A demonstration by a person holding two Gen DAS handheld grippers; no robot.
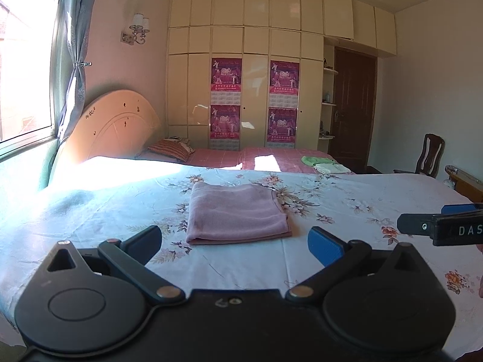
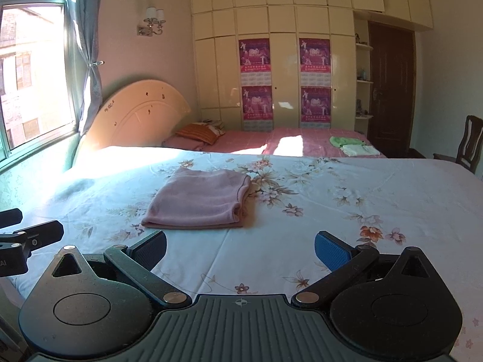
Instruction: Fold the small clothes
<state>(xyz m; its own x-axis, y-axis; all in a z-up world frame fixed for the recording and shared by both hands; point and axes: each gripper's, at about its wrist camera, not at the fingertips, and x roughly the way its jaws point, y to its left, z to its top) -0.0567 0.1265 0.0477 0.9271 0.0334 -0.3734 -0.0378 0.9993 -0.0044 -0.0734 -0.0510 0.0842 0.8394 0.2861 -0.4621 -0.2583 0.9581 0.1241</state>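
Note:
A pink cloth (image 1: 235, 214) lies folded into a flat rectangle on the floral bedsheet (image 1: 347, 199); the right wrist view shows the same pink cloth (image 2: 202, 200) slightly left of centre. My left gripper (image 1: 235, 242) hovers just short of its near edge, open, nothing between the fingers. My right gripper (image 2: 240, 250) is also open and empty, a little nearer than the cloth and to its right. The right gripper's fingers (image 1: 437, 226) show at the right edge of the left wrist view; the left gripper's fingers (image 2: 30, 235) show at the left edge of the right one.
A green cloth (image 1: 317, 160) and a pale folded cloth (image 1: 332, 168) lie on the pink-sheeted far bed (image 1: 271, 155). A striped pillow (image 1: 172, 147) sits by the headboard (image 1: 114, 126). A wooden chair (image 1: 428, 158) stands at right, wardrobe (image 1: 256, 60) behind.

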